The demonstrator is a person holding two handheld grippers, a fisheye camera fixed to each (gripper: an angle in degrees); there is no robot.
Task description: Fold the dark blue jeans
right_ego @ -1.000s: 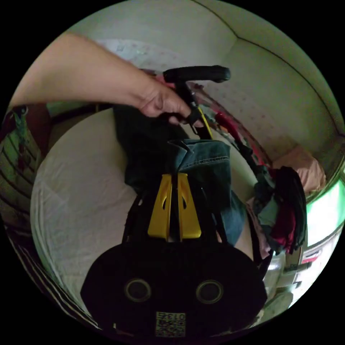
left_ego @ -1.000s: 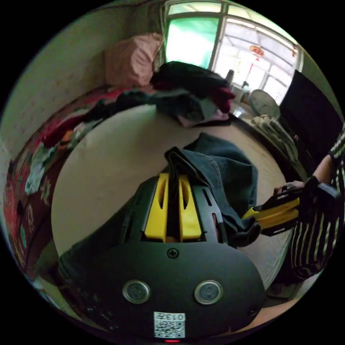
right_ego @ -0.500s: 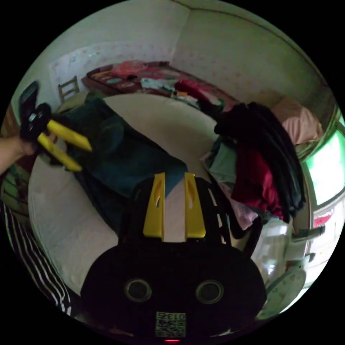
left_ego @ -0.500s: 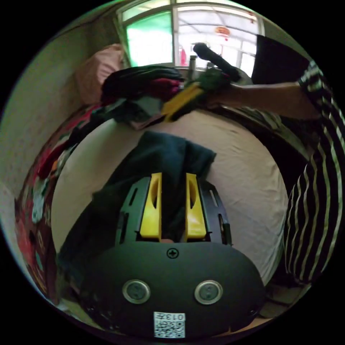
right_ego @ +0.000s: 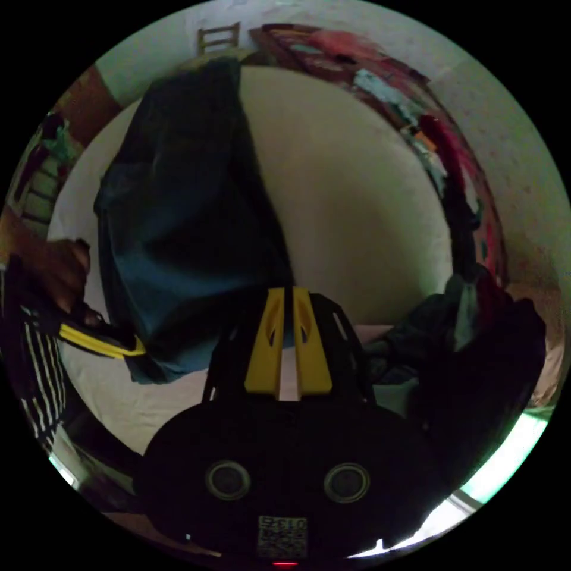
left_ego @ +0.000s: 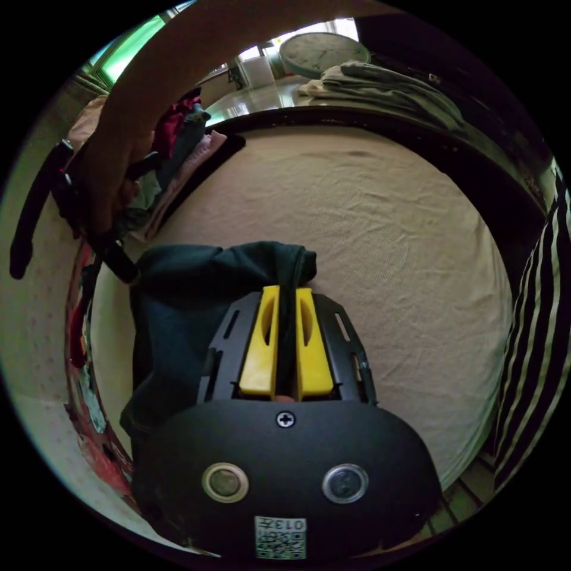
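Jeans: the dark blue denim jeans (right_ego: 178, 238) lie as a long folded band on the round table under its cream cloth (left_ego: 380, 238); one end reaches the far rim, the near end sits at both grippers.
Left gripper: the black-bodied left gripper with yellow jaws (left_ego: 286, 297) has its jaws together, clamped on a bunched corner of the near end.
Right gripper: the matching right gripper (right_ego: 285, 297) has its jaws nearly together at the other near corner; whether denim lies between them cannot be told.
Bystander items: a heap of dark and red clothes (right_ego: 476, 333) sits just beside the right gripper.
Risk 1: if the right side holds nothing, lifting would raise one corner only and skew the fold.
Risk 2: thick bunched denim may slip from the left clamp under its own weight.
Risk 3: a swing toward the heap could snag it.
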